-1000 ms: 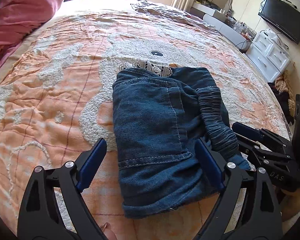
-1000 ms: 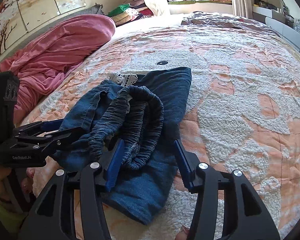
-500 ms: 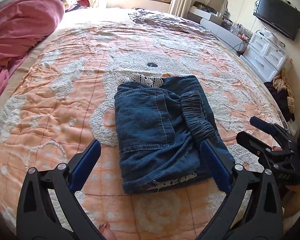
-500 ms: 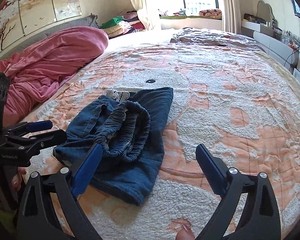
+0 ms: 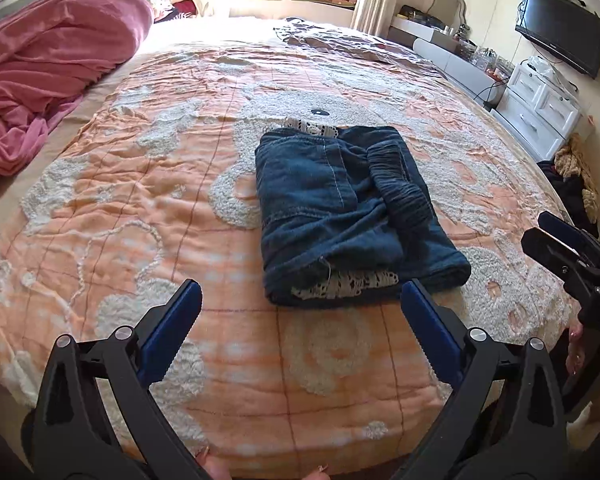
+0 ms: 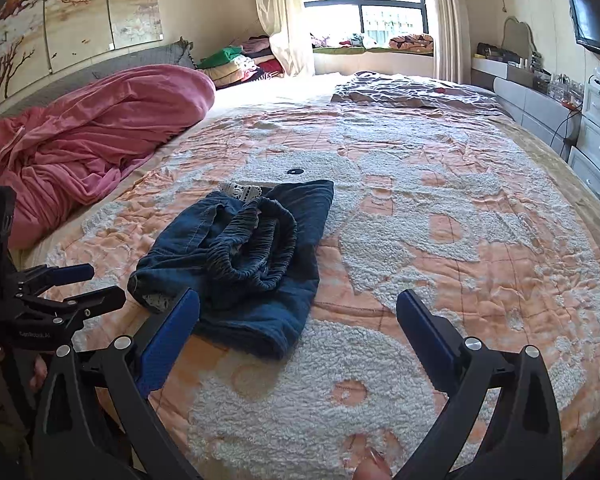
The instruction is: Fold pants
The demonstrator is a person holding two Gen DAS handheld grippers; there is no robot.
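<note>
The dark blue denim pants (image 5: pixel 340 208) lie folded into a compact bundle on the orange and white bedspread (image 5: pixel 140 208), elastic waistband on top and white lace trim showing at both ends. They also show in the right wrist view (image 6: pixel 244 260). My left gripper (image 5: pixel 300 312) is open and empty, held back from the bundle's near edge. My right gripper (image 6: pixel 298 320) is open and empty, to the right of the bundle. Each gripper shows in the other's view, the right one (image 5: pixel 560 240) and the left one (image 6: pixel 72 284).
A pink blanket (image 6: pixel 92 140) is heaped along the bed's left side. A grey quilt (image 6: pixel 412 88) lies at the far end. White drawers (image 5: pixel 540 116) and a wall TV (image 5: pixel 560 32) stand past the bed's right edge, with dark clothes (image 5: pixel 568 188) on the floor.
Both grippers have pulled back from the pants and opened wider; the right one let go of the waistband. The bundle now lies free on the bed, farther from both.
</note>
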